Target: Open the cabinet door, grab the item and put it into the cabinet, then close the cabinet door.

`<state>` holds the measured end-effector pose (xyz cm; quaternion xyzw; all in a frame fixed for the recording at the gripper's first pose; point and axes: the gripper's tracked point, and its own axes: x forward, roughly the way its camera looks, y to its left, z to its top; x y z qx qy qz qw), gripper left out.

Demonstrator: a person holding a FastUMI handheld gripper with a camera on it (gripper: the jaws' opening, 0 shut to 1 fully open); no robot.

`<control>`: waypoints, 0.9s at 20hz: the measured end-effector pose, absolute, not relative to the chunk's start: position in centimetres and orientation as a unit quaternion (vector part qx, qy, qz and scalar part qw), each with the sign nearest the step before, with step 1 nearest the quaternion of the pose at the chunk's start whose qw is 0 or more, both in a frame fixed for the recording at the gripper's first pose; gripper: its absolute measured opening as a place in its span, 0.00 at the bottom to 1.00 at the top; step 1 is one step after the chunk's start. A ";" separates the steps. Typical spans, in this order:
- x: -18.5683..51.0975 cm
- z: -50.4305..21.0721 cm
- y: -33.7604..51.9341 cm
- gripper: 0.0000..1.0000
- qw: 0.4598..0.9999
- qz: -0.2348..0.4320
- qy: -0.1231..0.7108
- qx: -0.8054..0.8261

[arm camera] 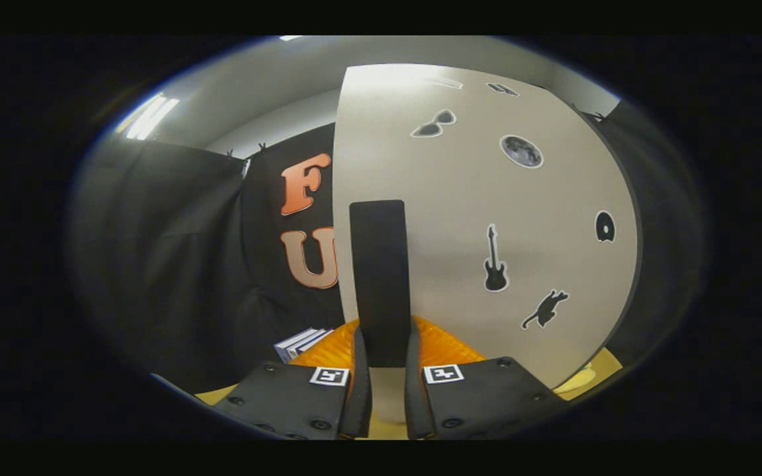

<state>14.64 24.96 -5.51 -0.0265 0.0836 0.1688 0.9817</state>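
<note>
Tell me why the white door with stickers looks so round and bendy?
In the gripper view, the fisheye lens curves the white sticker-covered cabinet door; glare washes out its top; the gripper fingers flank the tall black handle, which looks sharp.

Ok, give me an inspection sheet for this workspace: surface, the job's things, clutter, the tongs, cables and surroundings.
Surface: yellow tabletop showing beside the cabinet's base.
Job's things: white cabinet door with black stickers, its tall dark handle between the fingers; an orange item low down behind the fingers.
Clutter: a stack of books near the cabinet's base, on the handle's side.
Tongs: tongs, fingers close on either side of the handle's lower end; contact cannot be confirmed.
Cables: nothing seen.
Surroundings: black cloth wall, pale ceiling with a lit lamp.
</note>
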 end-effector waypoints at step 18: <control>3.7 -2.7 17.8 0.28 0.948 0.298 0.107 -0.013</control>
